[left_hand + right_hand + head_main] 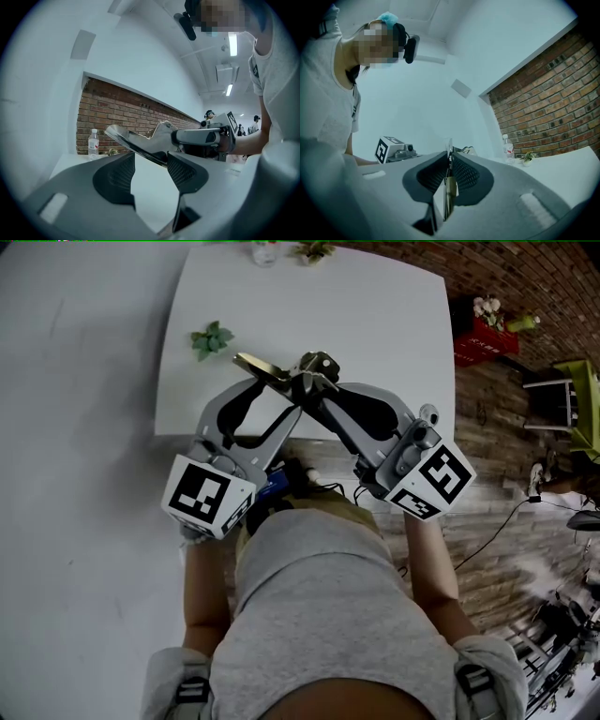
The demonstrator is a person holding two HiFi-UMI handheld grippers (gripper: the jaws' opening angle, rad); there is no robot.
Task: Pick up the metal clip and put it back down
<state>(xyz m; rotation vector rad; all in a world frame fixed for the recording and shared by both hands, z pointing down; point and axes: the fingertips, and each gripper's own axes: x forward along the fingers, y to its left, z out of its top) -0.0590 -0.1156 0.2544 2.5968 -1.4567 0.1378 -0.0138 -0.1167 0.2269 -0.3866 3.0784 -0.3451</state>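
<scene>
The metal clip (278, 370) is a shiny, wide-bladed clip held up above the near edge of the white table (375, 324). My right gripper (314, 388) comes in from the right and is shut on it; in the right gripper view a thin plate of the clip (449, 187) stands pinched between the pads. My left gripper (286, 396) reaches in from the left with its jaws wide. In the left gripper view the clip (140, 140) lies slanted across and just past the fingertips (187, 171). I see no pad pressing on it.
A small green plant (212, 338) sits on the table left of the clip. A water bottle (265, 251) and another plant (312, 251) stand at the far edge. A red crate (483, 338), a green chair (581, 399) and cables lie on the wooden floor to the right.
</scene>
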